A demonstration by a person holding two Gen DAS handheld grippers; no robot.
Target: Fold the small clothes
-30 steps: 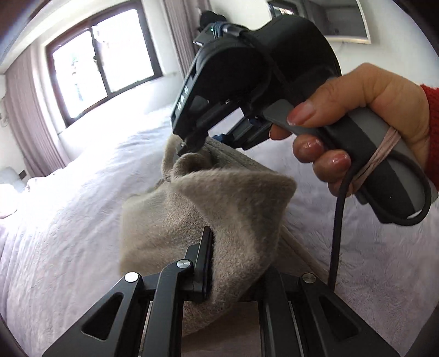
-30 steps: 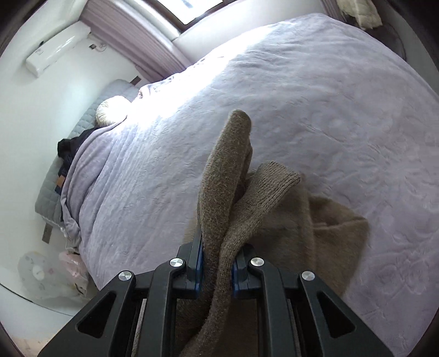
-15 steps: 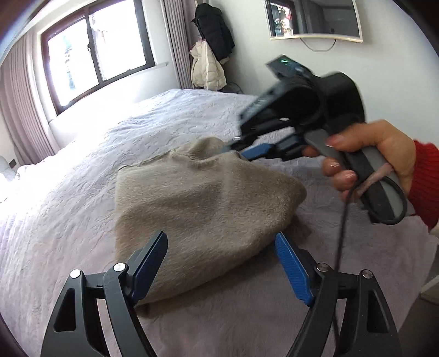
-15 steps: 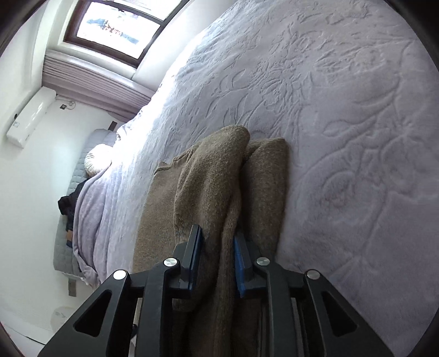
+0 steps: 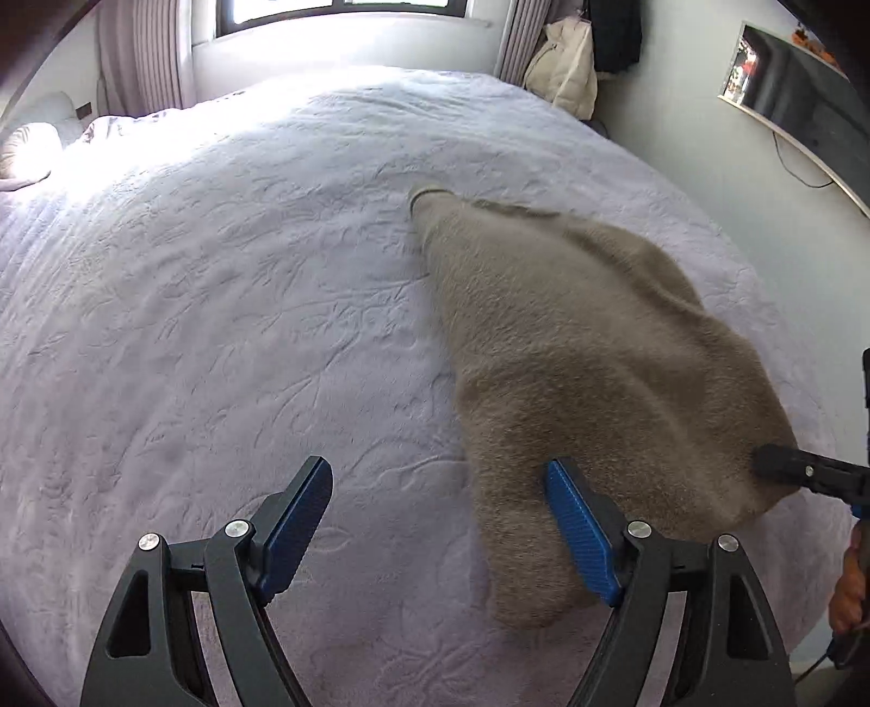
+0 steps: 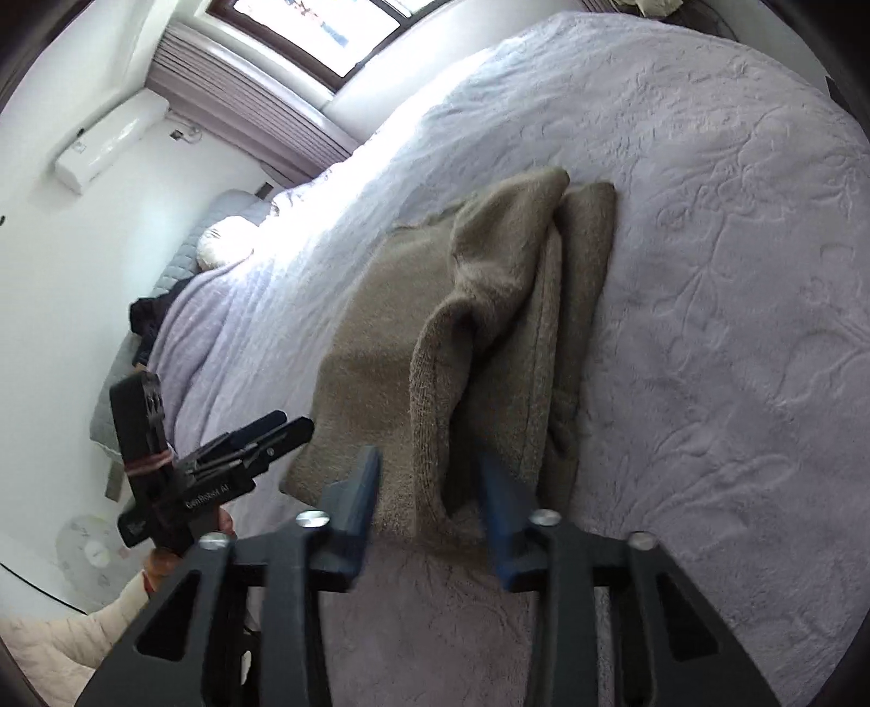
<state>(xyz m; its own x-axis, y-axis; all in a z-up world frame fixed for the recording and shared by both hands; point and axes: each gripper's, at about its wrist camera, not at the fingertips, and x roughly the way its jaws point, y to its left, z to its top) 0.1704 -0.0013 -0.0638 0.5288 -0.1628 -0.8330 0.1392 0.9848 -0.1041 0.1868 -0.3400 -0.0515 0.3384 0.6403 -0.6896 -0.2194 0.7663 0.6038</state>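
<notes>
A small grey-brown knit sweater (image 5: 571, 348) lies folded over on the lilac bedspread (image 5: 217, 326). My left gripper (image 5: 440, 533) hovers open over the bedspread at the sweater's near left edge. Its right pad (image 5: 582, 533) sits over the hem and nothing is between the pads. In the right wrist view my right gripper (image 6: 429, 511) is blurred. Its jaws stand apart and are closing, with a raised fold of the sweater (image 6: 435, 380) between them and the pads not pressing on it. The left gripper (image 6: 244, 440) shows at the left of that view, the right gripper's tip (image 5: 788, 467) at the sweater's right corner.
The bedspread stretches wide to the left and far side of the sweater. A pillow (image 6: 223, 245) lies at the bed's head, and a window (image 5: 337, 5) is behind the bed. A wall screen (image 5: 805, 92) hangs at the right, and coats (image 5: 571, 65) hang in the corner.
The left gripper let go of the sweater, opened wide and swung left. The right gripper lowered its end onto the bed and its jaws now stand wider apart.
</notes>
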